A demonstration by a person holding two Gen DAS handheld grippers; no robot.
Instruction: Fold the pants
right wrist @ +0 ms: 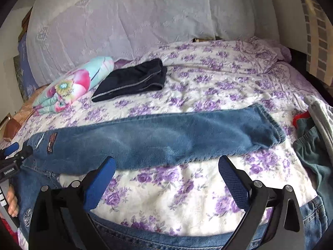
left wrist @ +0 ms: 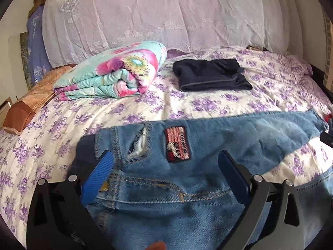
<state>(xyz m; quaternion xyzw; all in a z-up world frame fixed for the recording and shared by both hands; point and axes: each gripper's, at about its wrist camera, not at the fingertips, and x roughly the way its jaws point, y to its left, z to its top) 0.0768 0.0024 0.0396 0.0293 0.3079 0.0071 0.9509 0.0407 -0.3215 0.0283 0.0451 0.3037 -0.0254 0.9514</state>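
Blue jeans (right wrist: 158, 139) lie across the floral bed, one leg stretched right to its hem (right wrist: 270, 125), with a red striped patch (left wrist: 177, 143) and a rip near the thigh. The other leg runs along the near edge (right wrist: 166, 237). My left gripper (left wrist: 166, 162) is open, its blue pads either side of the upper jeans near the pocket. It shows at the left edge of the right wrist view (right wrist: 14, 152). My right gripper (right wrist: 166, 168) is open, hovering over bare sheet just below the stretched leg.
A folded dark navy garment (left wrist: 212, 75) lies mid-bed. A folded flowered quilt (left wrist: 112, 73) and a brown pillow (left wrist: 31, 104) are at the left. A pile of grey and green clothes (right wrist: 312, 141) lies at the right. A lace-covered headboard (left wrist: 166, 16) stands behind.
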